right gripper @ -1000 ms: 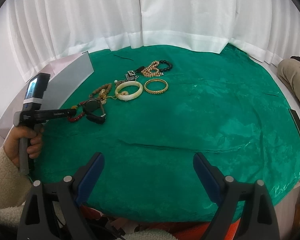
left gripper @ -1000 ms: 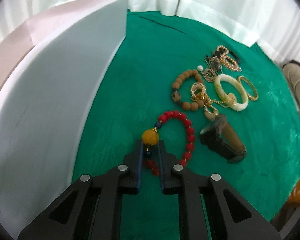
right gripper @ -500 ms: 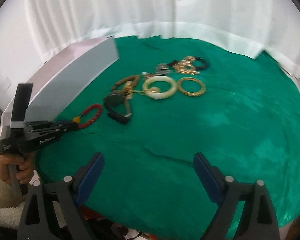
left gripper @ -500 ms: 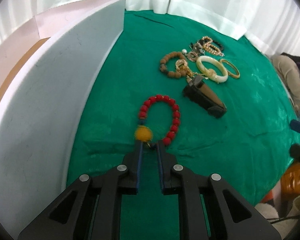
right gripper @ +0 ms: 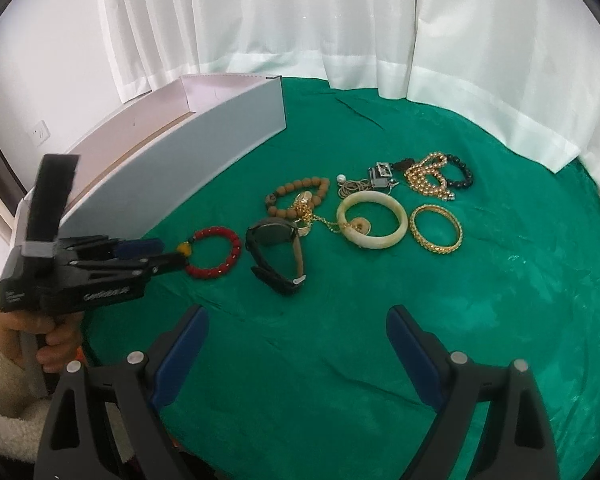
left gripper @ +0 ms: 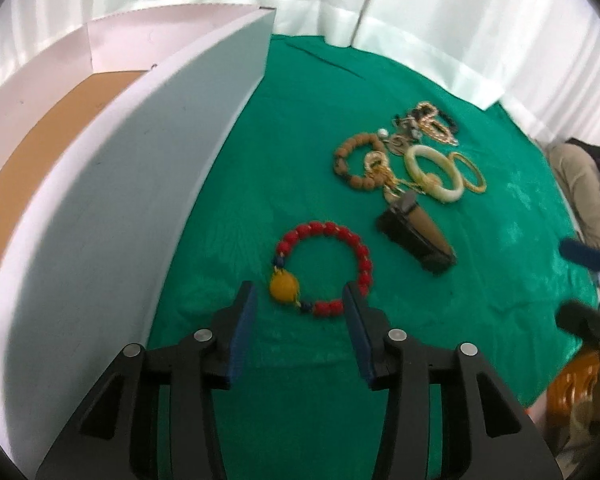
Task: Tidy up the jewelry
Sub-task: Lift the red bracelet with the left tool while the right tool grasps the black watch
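Note:
A red bead bracelet [left gripper: 328, 264] with a yellow bead lies flat on the green cloth [left gripper: 300, 128]; it also shows in the right wrist view [right gripper: 216, 254]. My left gripper [left gripper: 300, 300] is open, its jaws either side of the bracelet's near edge, holding nothing. It shows in the right wrist view [right gripper: 168, 254] too. My right gripper [right gripper: 296, 324] is open and empty above bare cloth. A dark watch [right gripper: 278, 252], a brown bead bracelet [right gripper: 296, 198], a cream bangle [right gripper: 372, 220] and a gold bangle [right gripper: 436, 230] lie further off.
A long white box [right gripper: 172, 160] with a brown floor stands along the left side of the cloth. Gold chains and a black bead bracelet [right gripper: 440, 174] lie at the back. White curtains hang behind. The table edge is near my right gripper.
My left gripper dragged the red bracelet toward the near left, away from the pile, then opened and let it go. My right gripper moved closer to the jewelry.

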